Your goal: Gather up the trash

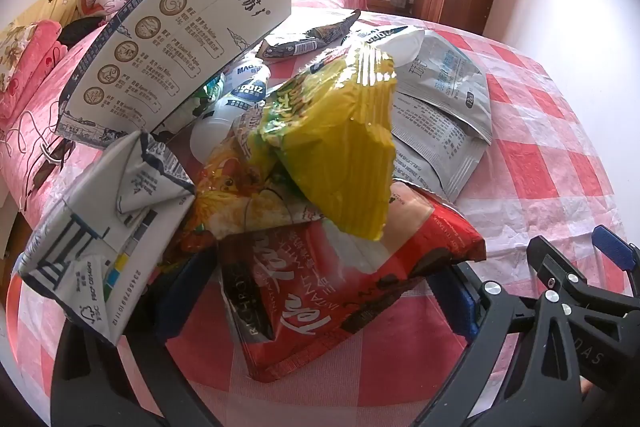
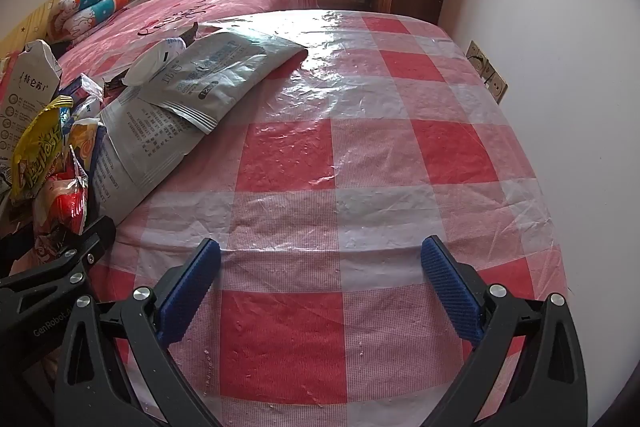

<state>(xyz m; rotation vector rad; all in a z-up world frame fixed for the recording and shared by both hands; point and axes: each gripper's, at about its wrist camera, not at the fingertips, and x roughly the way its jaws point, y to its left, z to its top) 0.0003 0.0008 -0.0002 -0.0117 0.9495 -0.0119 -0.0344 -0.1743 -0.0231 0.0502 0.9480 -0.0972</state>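
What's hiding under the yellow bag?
Under the yellow bag sit an orange wrapper and a red packet. Whatever lies deeper in the pile is covered.

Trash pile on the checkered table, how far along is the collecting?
Done: nothing looks collected; no bin or bag shows. In hand: nothing. The right claw is open over bare tablecloth; the left claw is open around the red wrapper, not gripping. Left: the whole heap, including the yellow bag, milk carton and grey pouches.
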